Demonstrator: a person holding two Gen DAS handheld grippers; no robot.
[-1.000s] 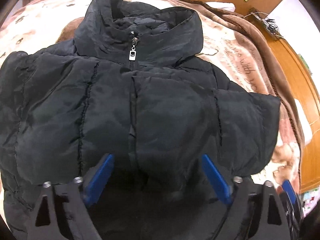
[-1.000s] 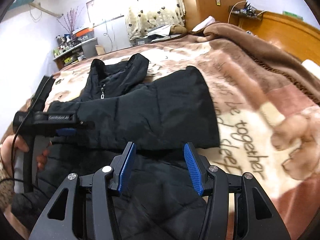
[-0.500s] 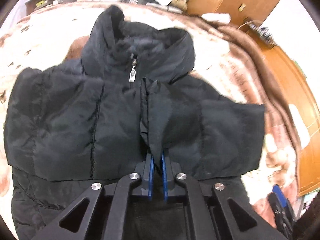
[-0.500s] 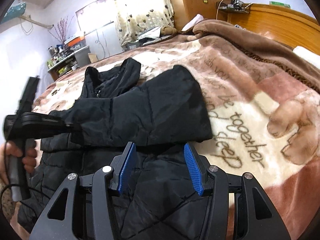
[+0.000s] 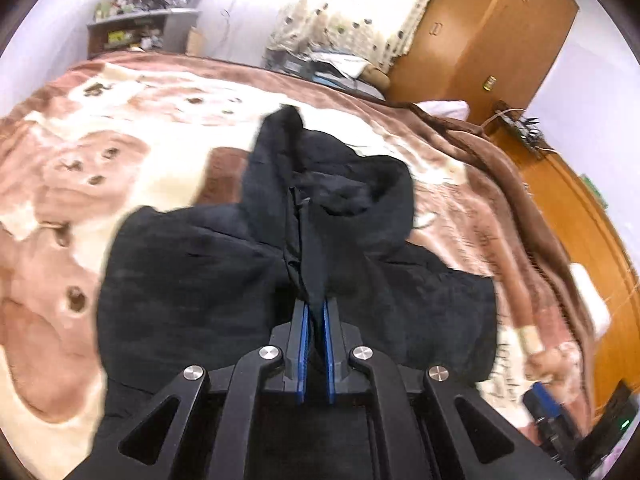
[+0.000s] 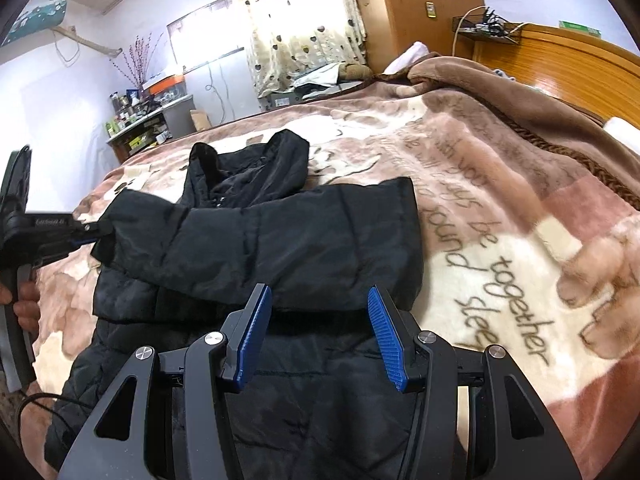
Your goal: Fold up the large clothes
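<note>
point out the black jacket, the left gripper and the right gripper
black jacket [image 6: 304,236]: right wrist view, folded sleeve panel
left gripper [image 5: 315,344]: left wrist view, between fingers pinching fabric
right gripper [image 6: 320,336]: right wrist view, gap between spread fingers

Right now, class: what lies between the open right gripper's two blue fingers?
In the right wrist view, the right gripper frames only the black jacket: the folded sleeve's lower edge and the quilted body beneath it, untouched by either pad.

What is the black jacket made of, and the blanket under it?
The black jacket looks like puffy padded nylon: faint sheen, stitched quilt lines. The blanket looks like soft plush fleece: fuzzy nap, printed bears and writing. I can't be sure of either.
</note>
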